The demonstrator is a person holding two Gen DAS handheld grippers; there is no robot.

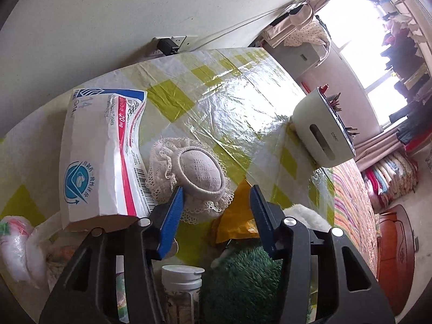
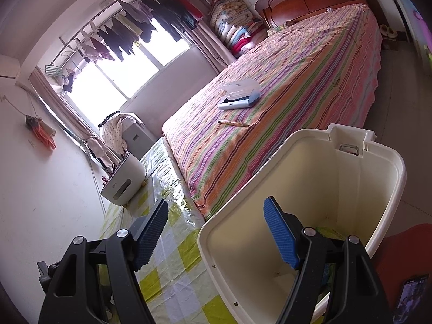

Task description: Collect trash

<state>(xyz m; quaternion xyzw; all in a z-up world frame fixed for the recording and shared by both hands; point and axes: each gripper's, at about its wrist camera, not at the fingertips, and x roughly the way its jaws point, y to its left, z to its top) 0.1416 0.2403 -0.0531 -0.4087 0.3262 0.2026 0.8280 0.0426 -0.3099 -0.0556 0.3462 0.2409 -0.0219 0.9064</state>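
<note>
My left gripper (image 1: 216, 197) is open and empty above a table with a yellow-checked plastic cover (image 1: 216, 102). A crumpled orange-yellow wrapper (image 1: 237, 221) lies just beyond its right finger. A lace-covered round lid (image 1: 199, 170) sits by its left finger. A white medicine carton (image 1: 105, 151) stands to the left. My right gripper (image 2: 216, 216) is open and empty over the rim of a cream trash bin (image 2: 297, 156). Something green (image 2: 328, 232) lies at the bin's bottom.
A white pen holder (image 1: 324, 129) stands at the table's far end, also in the right wrist view (image 2: 124, 178). A bottle (image 1: 182, 283), a green fluffy cloth (image 1: 243, 275) and a plastic bag (image 1: 19, 245) lie near me. A striped bed (image 2: 297, 81) borders the table.
</note>
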